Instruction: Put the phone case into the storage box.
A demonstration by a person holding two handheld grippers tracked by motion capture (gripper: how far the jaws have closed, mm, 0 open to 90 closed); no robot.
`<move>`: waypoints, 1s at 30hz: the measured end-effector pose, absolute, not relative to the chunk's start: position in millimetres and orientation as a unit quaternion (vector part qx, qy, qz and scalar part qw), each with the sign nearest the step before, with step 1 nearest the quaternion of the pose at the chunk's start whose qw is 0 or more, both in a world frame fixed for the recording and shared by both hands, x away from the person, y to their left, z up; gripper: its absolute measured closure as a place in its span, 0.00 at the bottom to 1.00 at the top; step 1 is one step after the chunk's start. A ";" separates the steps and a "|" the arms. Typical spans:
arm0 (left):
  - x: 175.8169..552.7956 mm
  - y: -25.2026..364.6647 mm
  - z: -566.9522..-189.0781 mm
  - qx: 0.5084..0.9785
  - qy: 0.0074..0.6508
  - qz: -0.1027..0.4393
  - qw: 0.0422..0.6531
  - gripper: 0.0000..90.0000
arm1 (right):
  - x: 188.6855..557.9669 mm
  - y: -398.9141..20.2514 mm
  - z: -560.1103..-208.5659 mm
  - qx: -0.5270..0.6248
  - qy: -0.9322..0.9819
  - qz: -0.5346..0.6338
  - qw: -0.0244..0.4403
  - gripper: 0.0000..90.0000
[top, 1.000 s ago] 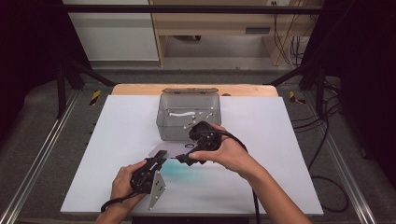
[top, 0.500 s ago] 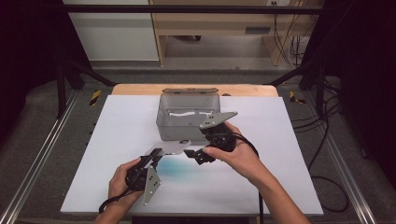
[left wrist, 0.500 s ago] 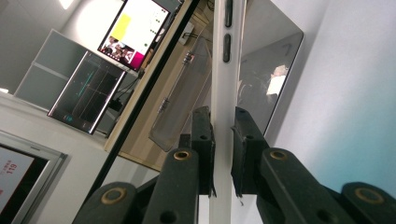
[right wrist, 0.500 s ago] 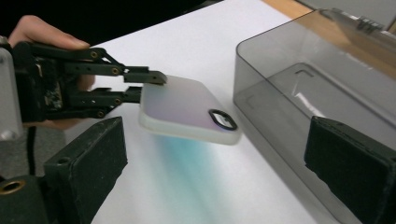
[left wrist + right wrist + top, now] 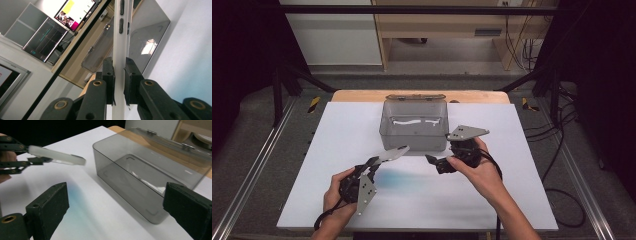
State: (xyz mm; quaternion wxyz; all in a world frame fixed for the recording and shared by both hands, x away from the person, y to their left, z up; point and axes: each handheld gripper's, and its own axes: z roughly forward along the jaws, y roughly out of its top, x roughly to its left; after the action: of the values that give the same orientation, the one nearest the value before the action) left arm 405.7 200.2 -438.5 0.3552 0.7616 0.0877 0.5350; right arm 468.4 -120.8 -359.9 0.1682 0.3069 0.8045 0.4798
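A phone held edge-on above the desk beside a smoky box.

A slim white phone (image 5: 119, 50) is clamped by its faces between the jaws of the left gripper (image 5: 371, 166), raised off the white desk (image 5: 522, 200) and pointed toward the translucent grey box (image 5: 414, 126). The right gripper (image 5: 436, 164) is held with jaws spread wide and nothing between them, just beside the box's front corner.
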 end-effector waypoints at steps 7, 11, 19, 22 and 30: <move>407.6 211.1 -430.4 0.753 0.119 0.525 0.377 0.90 | 462.9 -138.6 -377.2 0.315 0.780 0.498 0.213 0.07; 408.4 216.0 -424.8 0.750 0.138 0.517 0.391 0.90 | 457.9 -147.8 -384.8 0.317 0.761 0.515 0.236 0.08; 411.6 220.8 -414.3 0.746 0.159 0.506 0.403 0.90 | 447.6 -160.9 -395.6 0.314 0.742 0.529 0.266 0.09; 413.9 222.2 -409.3 0.744 0.165 0.504 0.406 0.90 | 444.4 -167.0 -400.4 0.317 0.737 0.533 0.267 0.09; 420.6 225.3 -397.4 0.744 0.181 0.494 0.411 0.90 | 436.6 -186.9 -411.8 0.336 0.714 0.545 0.283 0.08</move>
State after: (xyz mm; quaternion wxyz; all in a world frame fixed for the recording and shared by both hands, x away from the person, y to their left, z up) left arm 420.6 225.3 -397.4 0.4110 0.7443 0.1812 0.4942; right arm 436.6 -186.9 -411.8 0.2830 0.3360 0.7140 0.5451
